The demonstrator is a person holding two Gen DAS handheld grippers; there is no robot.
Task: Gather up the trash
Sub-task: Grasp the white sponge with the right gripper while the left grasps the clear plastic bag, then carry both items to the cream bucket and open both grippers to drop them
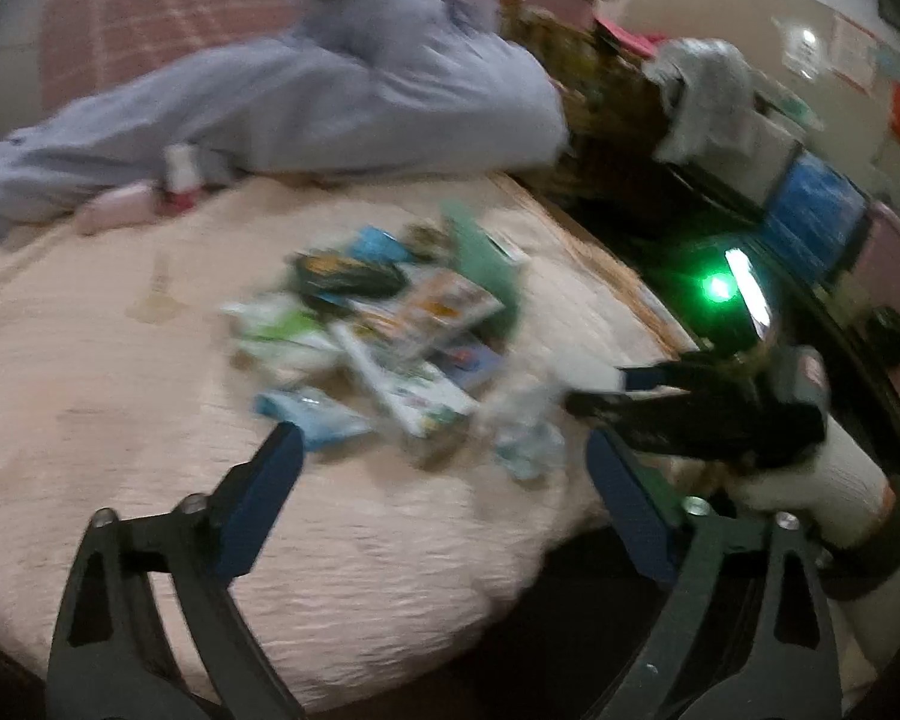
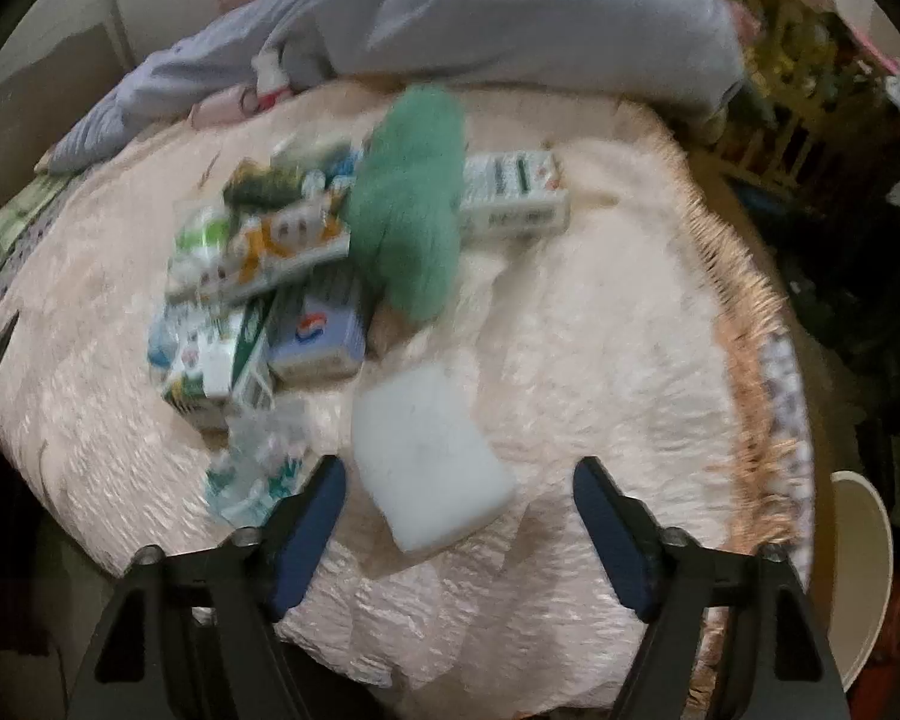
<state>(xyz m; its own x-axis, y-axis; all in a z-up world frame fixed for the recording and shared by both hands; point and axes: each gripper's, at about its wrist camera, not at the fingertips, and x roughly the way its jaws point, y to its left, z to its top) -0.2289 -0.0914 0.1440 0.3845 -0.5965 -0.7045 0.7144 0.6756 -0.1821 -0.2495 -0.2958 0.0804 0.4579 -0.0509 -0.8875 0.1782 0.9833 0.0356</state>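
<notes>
Left wrist view: left gripper [image 1: 444, 450] jaws wide apart, nothing between, above pink bedspread [image 1: 120, 396]. Trash pile [image 1: 378, 324] of cartons and wrappers mid-bed, toward right edge. Grey duvet [image 1: 330, 102] along far edge.

Right wrist view: right gripper [image 2: 459, 480] jaws apart, not gripping; white block [image 2: 429, 462] lies between fingertips. Green cloth [image 2: 408, 204] overlaps pile's boxes.

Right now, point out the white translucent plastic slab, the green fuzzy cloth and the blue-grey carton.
white translucent plastic slab [image 2: 429, 456]: right wrist view, centre of its face
green fuzzy cloth [image 2: 408, 204]: right wrist view, middle
blue-grey carton [image 2: 321, 333]: right wrist view, top face
</notes>
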